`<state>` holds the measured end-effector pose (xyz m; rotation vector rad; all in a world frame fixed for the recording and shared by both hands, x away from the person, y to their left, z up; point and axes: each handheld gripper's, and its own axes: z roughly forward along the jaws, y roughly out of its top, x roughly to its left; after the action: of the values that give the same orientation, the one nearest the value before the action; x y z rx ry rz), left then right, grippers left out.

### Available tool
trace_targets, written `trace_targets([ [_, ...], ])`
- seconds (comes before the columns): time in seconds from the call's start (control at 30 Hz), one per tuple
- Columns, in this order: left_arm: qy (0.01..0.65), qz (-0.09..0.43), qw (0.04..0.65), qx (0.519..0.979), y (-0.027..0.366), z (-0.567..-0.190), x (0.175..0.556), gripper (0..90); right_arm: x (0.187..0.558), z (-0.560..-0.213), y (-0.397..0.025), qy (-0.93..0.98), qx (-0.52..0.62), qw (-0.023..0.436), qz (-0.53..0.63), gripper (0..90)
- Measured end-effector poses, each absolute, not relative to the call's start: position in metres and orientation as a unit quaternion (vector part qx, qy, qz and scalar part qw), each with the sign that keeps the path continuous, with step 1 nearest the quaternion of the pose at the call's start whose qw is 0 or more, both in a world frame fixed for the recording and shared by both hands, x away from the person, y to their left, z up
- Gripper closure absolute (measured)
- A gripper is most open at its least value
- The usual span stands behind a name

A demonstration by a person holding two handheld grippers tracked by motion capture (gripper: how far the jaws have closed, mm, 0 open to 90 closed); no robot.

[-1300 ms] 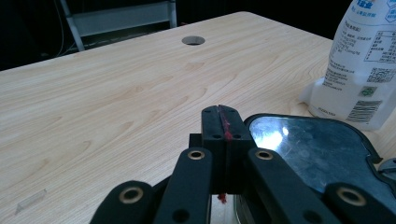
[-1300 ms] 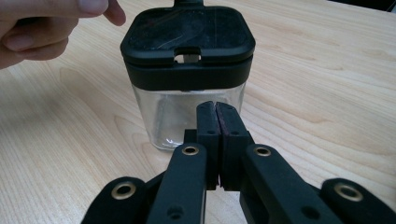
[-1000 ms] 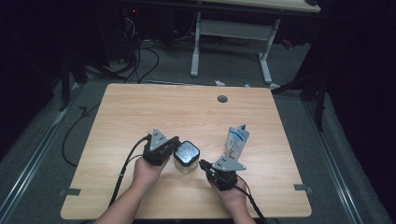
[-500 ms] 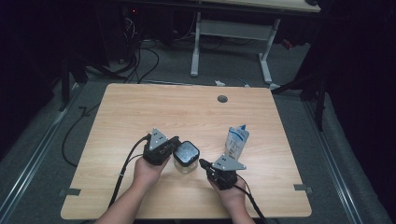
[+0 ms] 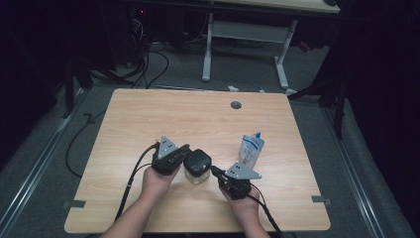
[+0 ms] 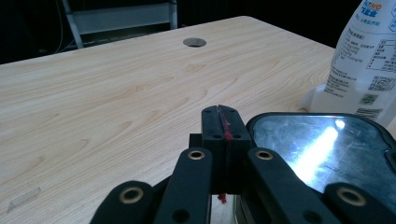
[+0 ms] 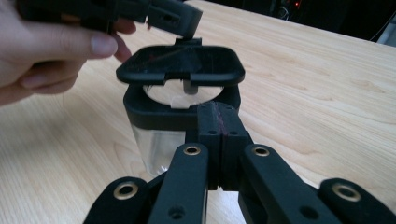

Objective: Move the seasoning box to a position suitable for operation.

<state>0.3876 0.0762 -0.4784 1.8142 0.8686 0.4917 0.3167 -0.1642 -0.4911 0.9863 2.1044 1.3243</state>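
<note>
A clear container [image 5: 197, 166] with a black collar and a hinged black lid [image 7: 180, 63] stands near the table's front middle. The lid is tilted up off the collar. My left gripper [image 5: 185, 151] is at the container's left, jaws shut, tip [image 6: 220, 112] beside the glossy lid [image 6: 317, 154]. In the right gripper view the left gripper [image 7: 186, 25] hovers just over the lid's back tab. My right gripper [image 5: 214, 170] comes in from the right, jaws shut, tip [image 7: 218, 109] against the collar of the container [image 7: 161, 142]. A white squeeze bottle [image 5: 251, 148] stands to the right.
The wooden table [image 5: 198, 119] has a round cable hole [image 5: 236, 105] near its far edge. The bottle [image 6: 369, 56] stands close behind the container. Cables trail from both grippers off the front edge. Beyond the table are dark floor and desk legs.
</note>
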Motion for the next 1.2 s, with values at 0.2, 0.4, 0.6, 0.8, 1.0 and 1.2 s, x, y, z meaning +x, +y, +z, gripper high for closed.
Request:
trace_targets([
  [0.2, 0.362, 0.205, 0.51, 0.753, 0.077, -0.478, 0.388, 90.0, 0.322, -0.492, -0.16, 0.762, 0.364, 0.229, 0.484, 89.9],
  [0.4, 0.361, 0.202, 0.513, 0.752, 0.077, -0.479, 0.388, 90.0, 0.323, -0.491, -0.16, 0.759, 0.367, 0.229, 0.487, 89.9],
  [0.6, 0.361, 0.199, 0.514, 0.752, 0.077, -0.479, 0.388, 90.0, 0.324, -0.488, -0.16, 0.754, 0.367, 0.226, 0.495, 89.8],
  [0.8, 0.366, 0.196, 0.527, 0.742, 0.087, -0.477, 0.384, 88.3, 0.324, -0.481, -0.158, 0.753, 0.36, 0.231, 0.501, 89.9],
  [1.0, 0.352, 0.193, 0.52, 0.754, 0.104, -0.483, 0.365, 82.9, 0.324, -0.479, -0.157, 0.751, 0.36, 0.228, 0.504, 89.9],
  [1.2, 0.341, 0.174, 0.519, 0.764, 0.11, -0.49, 0.341, 78.4, 0.326, -0.473, -0.154, 0.75, 0.357, 0.228, 0.507, 89.8],
])
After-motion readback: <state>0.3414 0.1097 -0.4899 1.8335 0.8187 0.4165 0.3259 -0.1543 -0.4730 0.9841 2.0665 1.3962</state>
